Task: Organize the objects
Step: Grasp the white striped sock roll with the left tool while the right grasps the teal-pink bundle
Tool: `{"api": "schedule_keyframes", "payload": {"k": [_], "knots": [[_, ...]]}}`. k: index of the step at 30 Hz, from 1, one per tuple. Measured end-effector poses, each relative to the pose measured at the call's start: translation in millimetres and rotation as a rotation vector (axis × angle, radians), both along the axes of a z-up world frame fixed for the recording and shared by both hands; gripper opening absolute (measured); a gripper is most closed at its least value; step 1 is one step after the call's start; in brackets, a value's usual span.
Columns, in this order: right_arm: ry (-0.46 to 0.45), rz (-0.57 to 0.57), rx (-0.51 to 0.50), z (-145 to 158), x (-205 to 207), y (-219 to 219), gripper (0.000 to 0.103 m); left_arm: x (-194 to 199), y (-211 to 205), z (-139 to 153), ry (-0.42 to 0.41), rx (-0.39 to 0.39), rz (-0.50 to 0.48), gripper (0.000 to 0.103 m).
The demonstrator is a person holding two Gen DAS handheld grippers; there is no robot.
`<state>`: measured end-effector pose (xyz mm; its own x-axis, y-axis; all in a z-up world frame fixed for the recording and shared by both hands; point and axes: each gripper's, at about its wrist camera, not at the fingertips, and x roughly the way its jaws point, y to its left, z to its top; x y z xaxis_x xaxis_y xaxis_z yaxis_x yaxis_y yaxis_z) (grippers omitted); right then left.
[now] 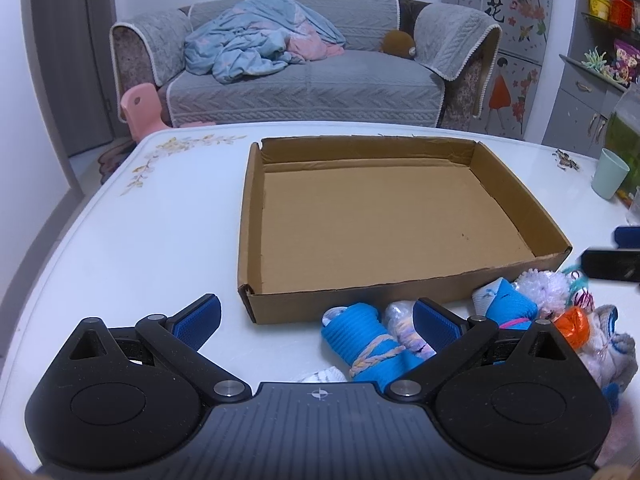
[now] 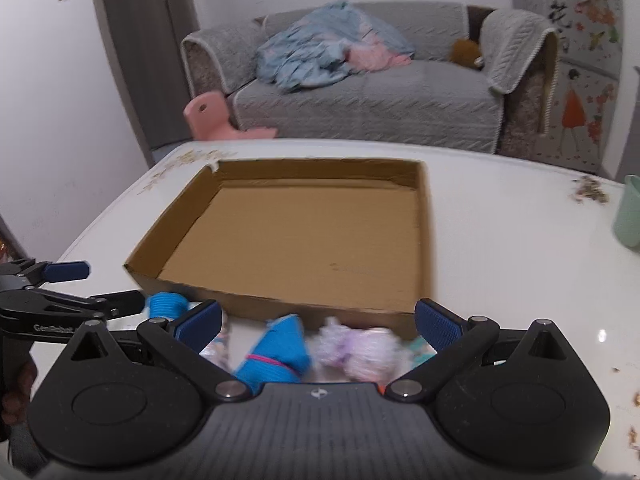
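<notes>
Soft, light socks [image 1: 366, 344] lie just before the box [image 1: 400, 288]; I'd pinch mid-roll; left gripper [image 1: 316, 322] and right gripper [image 2: 318, 324] both gape, empty.

You have one cardboard tray [image 1: 400, 208] on the counter [image 1: 140, 240], nothing inside it. Along its near edge lies a cluster of rolled cloth bundles: two bright blue [image 1: 362, 338] [image 1: 510, 300], one fluffy white [image 1: 542, 286], one orange [image 1: 576, 326], and others too crowded to count. One pale green cup [image 1: 610, 174] stands far right. Two hand-held grippers, left [image 1: 318, 320] and right [image 2: 318, 322], are at work.
</notes>
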<state>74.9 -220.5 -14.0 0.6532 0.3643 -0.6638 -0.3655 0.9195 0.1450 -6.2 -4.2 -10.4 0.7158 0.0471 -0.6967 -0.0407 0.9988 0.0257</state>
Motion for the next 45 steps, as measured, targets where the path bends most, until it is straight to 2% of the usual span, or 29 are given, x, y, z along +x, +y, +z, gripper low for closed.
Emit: {"api": "schedule_keyframes", "payload": {"k": [2, 4, 7, 12, 15, 19, 21, 23, 24, 27, 28, 29, 30, 32, 33, 35, 40, 43, 45], "knots": [[-0.004, -0.023, 0.021, -1.8, -3.9, -20.5, 0.103, -6.7, 5.2, -3.3, -0.001, 0.016, -0.009, 0.102], [0.002, -0.064, -0.007, -8.3, -6.0, -36.9, 0.102, -17.7, 13.9, -10.9, 0.006, 0.023, -0.020, 0.102], [0.042, -0.078, -0.011, -25.7, -8.1, -55.7, 0.102, -39.6, 20.2, -23.8, -0.004, 0.023, -0.056, 0.099], [0.053, -0.012, -0.008, -42.3, -6.2, -41.7, 0.099, -49.5, 27.5, -45.9, 0.039, -0.038, -0.092, 0.086], [0.074, -0.004, -0.014, -47.6, 5.4, -37.6, 0.089, -44.5, 36.5, -54.1, 0.068, -0.058, -0.075, 0.074], [0.107, -0.028, 0.012, -54.2, 19.5, -46.2, 0.078, -35.5, 49.1, -54.4, 0.089, -0.106, -0.041, 0.067], [0.117, -0.036, 0.024, -56.7, 23.8, -49.3, 0.078, -29.4, 48.4, -55.3, 0.102, -0.097, -0.047, 0.064], [0.137, -0.044, 0.006, -61.1, 28.7, -45.0, 0.070, -25.7, 42.6, -57.6, 0.100, -0.050, -0.064, 0.064], [0.153, -0.050, -0.004, -64.2, 30.2, -43.3, 0.059, -25.0, 38.9, -58.2, 0.100, -0.019, -0.068, 0.064], [0.167, -0.055, 0.017, -67.2, 27.0, -47.5, 0.056, -29.1, 36.9, -58.9, 0.089, -0.010, -0.079, 0.063], [0.168, -0.055, 0.031, -68.2, 25.9, -49.8, 0.051, -30.0, 36.5, -59.3, 0.085, -0.012, -0.081, 0.061], [0.174, -0.052, 0.048, -69.7, 25.8, -51.0, 0.047, -30.4, 35.5, -58.7, 0.081, -0.014, -0.088, 0.050], [0.176, -0.043, 0.065, -69.9, 24.3, -52.3, 0.039, -31.0, 34.5, -57.9, 0.080, -0.016, -0.093, 0.045], [0.161, -0.051, 0.072, -64.2, 19.8, -55.4, 0.023, -30.7, 34.4, -56.9, 0.083, -0.025, -0.101, 0.043], [0.157, -0.049, 0.093, -60.3, 17.9, -59.4, 0.021, -30.3, 34.4, -56.4, 0.085, -0.040, -0.107, 0.042], [0.147, -0.047, 0.132, -53.2, 15.1, -66.5, 0.021, -31.6, 35.3, -54.4, 0.080, -0.050, -0.116, 0.042], [0.123, -0.047, 0.143, -44.3, 11.1, -74.1, 0.021, -35.0, 40.0, -43.7, 0.053, -0.058, -0.096, 0.042], [0.102, -0.028, 0.169, -33.6, 10.8, -74.5, 0.021, -35.9, 45.7, -26.2, 0.022, -0.077, -0.097, 0.042], [0.064, -0.006, 0.173, -19.4, 10.7, -70.3, 0.021, -32.1, 49.5, -8.3, -0.016, -0.062, -0.091, 0.042]]}}
